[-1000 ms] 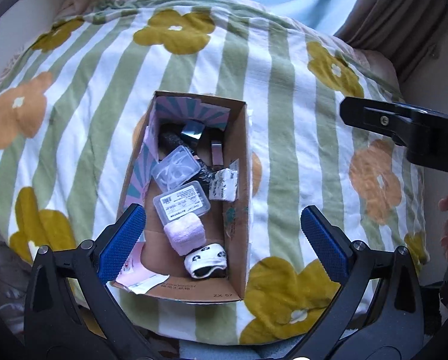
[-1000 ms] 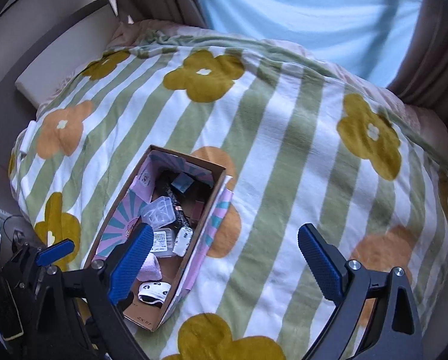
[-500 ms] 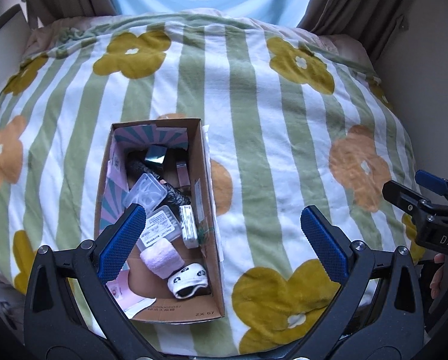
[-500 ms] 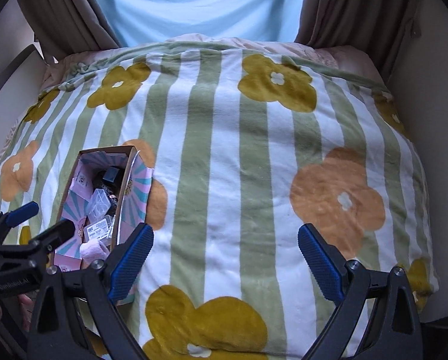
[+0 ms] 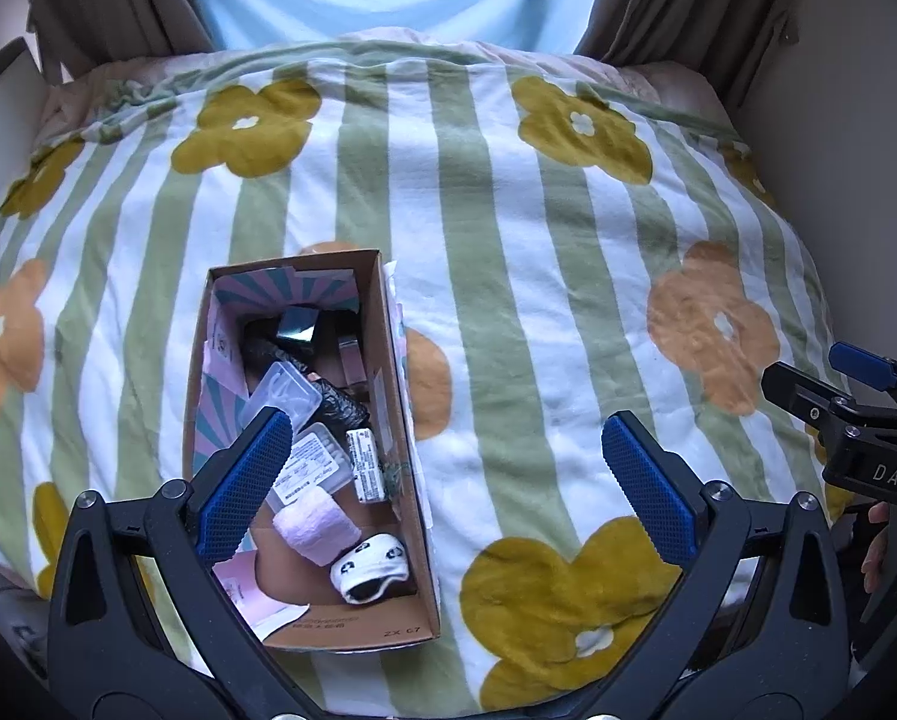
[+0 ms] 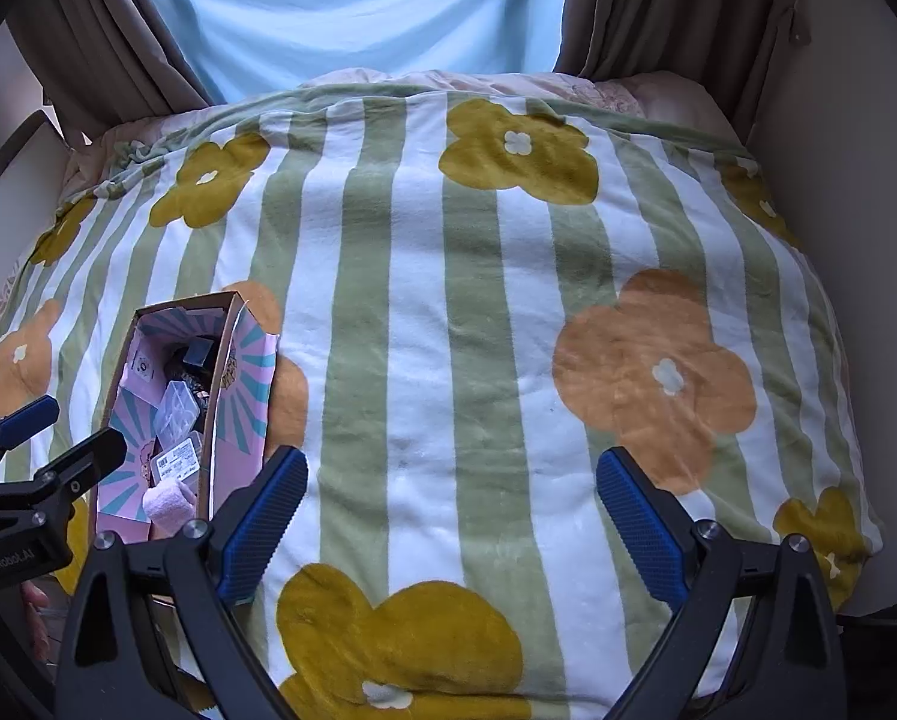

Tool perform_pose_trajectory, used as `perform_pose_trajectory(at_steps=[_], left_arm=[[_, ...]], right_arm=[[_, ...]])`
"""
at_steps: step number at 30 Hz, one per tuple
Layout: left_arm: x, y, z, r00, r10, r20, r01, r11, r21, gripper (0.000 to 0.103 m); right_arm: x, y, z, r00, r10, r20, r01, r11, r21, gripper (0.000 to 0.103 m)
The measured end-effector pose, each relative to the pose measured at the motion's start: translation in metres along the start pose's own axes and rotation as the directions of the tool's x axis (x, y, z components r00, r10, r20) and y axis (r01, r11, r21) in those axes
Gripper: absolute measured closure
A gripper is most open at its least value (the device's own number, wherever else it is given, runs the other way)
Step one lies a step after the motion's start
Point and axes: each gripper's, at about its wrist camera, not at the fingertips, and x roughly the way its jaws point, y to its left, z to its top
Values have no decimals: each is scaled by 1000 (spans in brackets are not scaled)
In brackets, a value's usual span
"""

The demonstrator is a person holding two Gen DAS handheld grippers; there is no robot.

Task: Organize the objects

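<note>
An open cardboard box (image 5: 388, 372) lies on the flowered striped blanket (image 5: 508, 276), at lower left in the left wrist view and at far left in the right wrist view (image 6: 223, 360). In it lie a pink roll (image 5: 316, 525), a black-and-white sock (image 5: 370, 564), clear plastic cases (image 5: 280, 393), a small white carton (image 5: 367, 465) and dark items at the far end. My left gripper (image 5: 442, 480) is open and empty above the box's near right side. My right gripper (image 6: 448, 516) is open and empty over bare blanket right of the box.
Brown curtains (image 6: 658, 6) and a pale blue drape (image 6: 358, 6) hang behind the bed. A wall (image 5: 856, 150) runs along the right side. A pale headboard or panel (image 5: 4, 114) stands at the left. The blanket drops off at its near and right edges.
Both grippers have pulled back and swung to face the bed squarely. The box now sits lower left in both views. Nothing was grasped; both stay open.
</note>
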Motion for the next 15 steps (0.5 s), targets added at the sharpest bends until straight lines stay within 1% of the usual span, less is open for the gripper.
perform_pose_trajectory(at_steps=[15], left_arm=[[0,-6,-2,1000,-2,-1,2,1000,2,0]], right_arm=[[-9,4,1,1000,6,14,-6,1000,-19,7]])
